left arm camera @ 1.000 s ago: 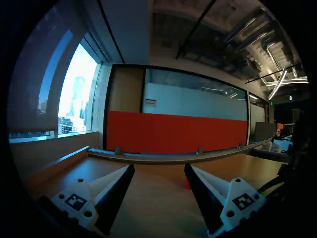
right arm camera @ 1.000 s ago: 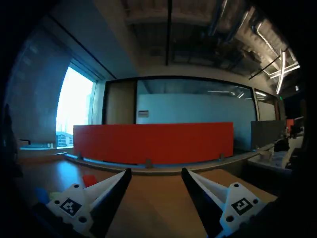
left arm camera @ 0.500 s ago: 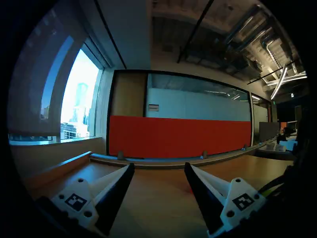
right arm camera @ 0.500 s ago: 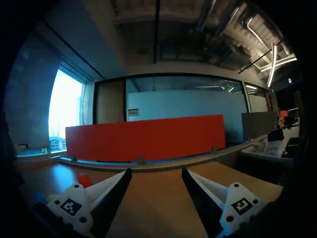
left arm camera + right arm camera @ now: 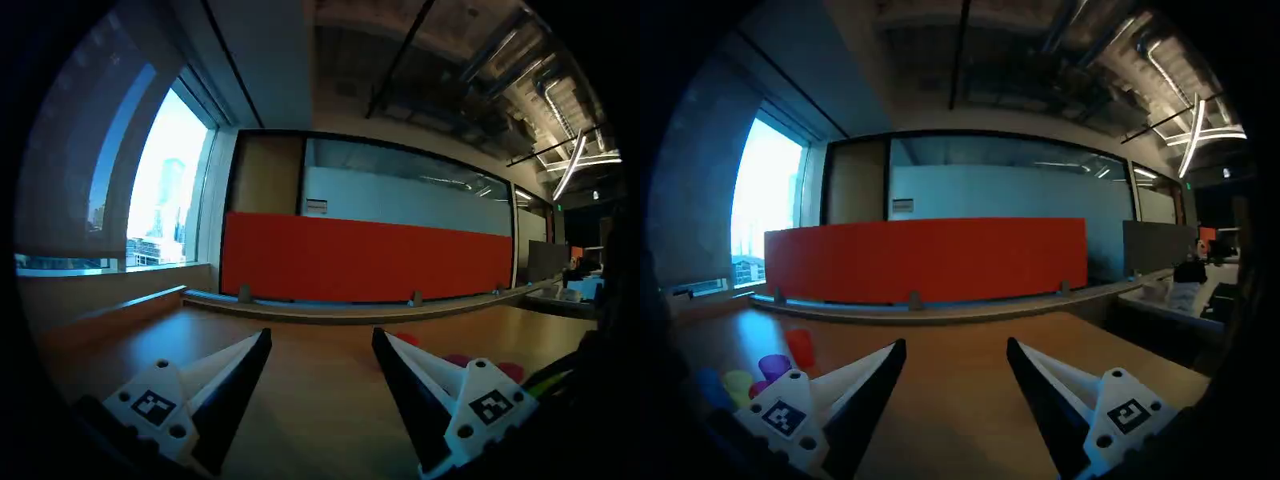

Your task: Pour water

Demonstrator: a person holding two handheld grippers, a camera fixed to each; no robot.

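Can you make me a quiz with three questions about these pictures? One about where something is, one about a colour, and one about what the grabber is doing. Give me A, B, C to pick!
1. Where do the little cups stand in the right gripper view?
A) between the gripper's tips
B) on the wooden table, off to the left
C) on the window ledge

2. What colour is the long divider panel behind the table?
A) green
B) yellow
C) red

3. How is the right gripper?
A) open, with nothing between its fingers
B) shut on a cup
C) shut on a bottle

Answers:
1 B: the cups cluster on the tabletop, left of the left finger.
2 C: the panel is plainly red.
3 A: bare table shows in the wide gap between the fingers.
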